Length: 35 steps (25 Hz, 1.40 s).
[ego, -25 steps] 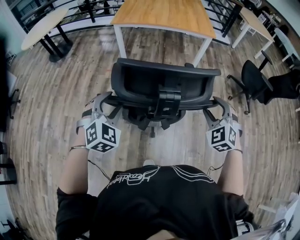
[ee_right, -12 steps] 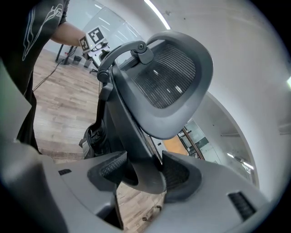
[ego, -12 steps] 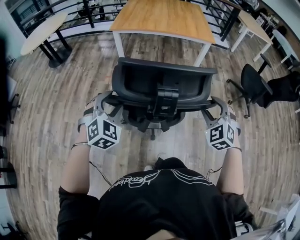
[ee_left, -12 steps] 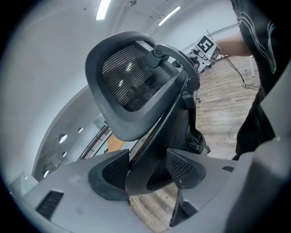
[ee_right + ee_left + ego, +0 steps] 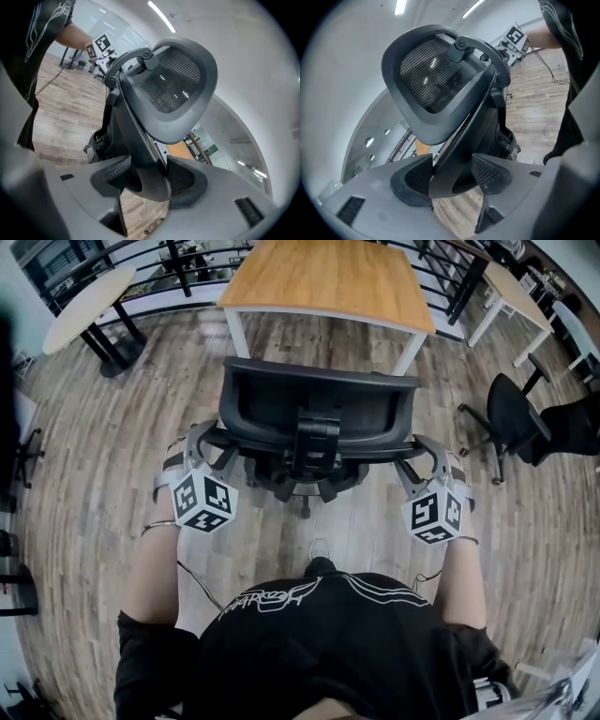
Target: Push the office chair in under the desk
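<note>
Office chair (image 5: pixel 319 409) is rolling nearer the desk (image 5: pixel 328 277) at twelve o'clock, not yet under, my left claw (image 5: pixel 214 442) and right claw (image 5: pixel 422 448) pinching it.

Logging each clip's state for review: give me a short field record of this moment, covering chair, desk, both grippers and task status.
chair: office chair, back toward the person
desk: desk, wooden top, white legs, beyond the chair
left gripper: left gripper closed on chair back's left edge
right gripper: right gripper closed on chair back's right edge
status: chair not yet under desk
</note>
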Each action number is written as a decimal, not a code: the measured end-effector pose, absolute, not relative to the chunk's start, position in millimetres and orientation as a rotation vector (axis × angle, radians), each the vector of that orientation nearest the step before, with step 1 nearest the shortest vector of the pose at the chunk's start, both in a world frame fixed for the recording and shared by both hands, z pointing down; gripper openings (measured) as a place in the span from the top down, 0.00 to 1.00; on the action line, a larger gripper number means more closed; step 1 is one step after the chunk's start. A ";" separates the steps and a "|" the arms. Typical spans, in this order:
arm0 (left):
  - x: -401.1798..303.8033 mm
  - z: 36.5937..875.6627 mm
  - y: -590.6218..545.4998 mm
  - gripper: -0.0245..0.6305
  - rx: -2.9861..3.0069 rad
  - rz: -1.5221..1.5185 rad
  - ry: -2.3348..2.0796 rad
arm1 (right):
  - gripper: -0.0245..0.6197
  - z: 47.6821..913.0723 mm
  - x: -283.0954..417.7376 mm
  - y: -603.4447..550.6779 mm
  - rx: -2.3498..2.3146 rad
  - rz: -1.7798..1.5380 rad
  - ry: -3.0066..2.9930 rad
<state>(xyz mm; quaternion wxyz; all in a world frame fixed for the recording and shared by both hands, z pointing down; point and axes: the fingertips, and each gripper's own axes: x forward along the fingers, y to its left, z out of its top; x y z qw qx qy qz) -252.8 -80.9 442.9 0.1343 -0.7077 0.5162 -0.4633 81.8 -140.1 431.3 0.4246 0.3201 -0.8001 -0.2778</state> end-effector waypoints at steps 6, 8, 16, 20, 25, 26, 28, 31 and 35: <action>-257.1 441.9 -123.6 0.58 -2.019 -1.366 1.513 | 0.56 429.0 79.2 -178.3 0.771 -0.717 -2.009; -258.2 442.2 -136.9 0.58 -2.018 -1.377 1.517 | 0.56 429.0 78.7 -189.6 0.760 -0.718 -2.018; -252.9 431.6 -225.0 0.58 -2.008 -1.433 1.542 | 0.57 416.3 84.7 -277.7 0.716 -0.724 -2.054; -255.1 440.9 -224.0 0.58 -1.995 -1.442 1.558 | 0.57 425.3 82.1 -279.0 0.711 -0.745 -2.070; -256.6 443.2 -226.0 0.58 -1.976 -1.441 1.580 | 0.57 426.6 80.3 -285.0 0.709 -0.763 -2.081; -256.6 444.1 -226.3 0.58 -1.973 -1.440 1.585 | 0.57 427.3 80.1 -285.9 0.711 -0.767 -2.082; -256.9 447.0 -226.9 0.58 -1.967 -1.438 1.593 | 0.57 429.9 79.7 -287.4 0.713 -0.773 -2.083; -258.6 450.0 -231.8 0.58 -1.960 -1.434 1.597 | 0.57 433.3 78.0 -292.4 0.725 -0.780 -2.079; -259.2 457.7 -239.0 0.58 -1.966 -1.435 1.591 | 0.57 440.5 77.2 -299.2 0.739 -0.780 -2.078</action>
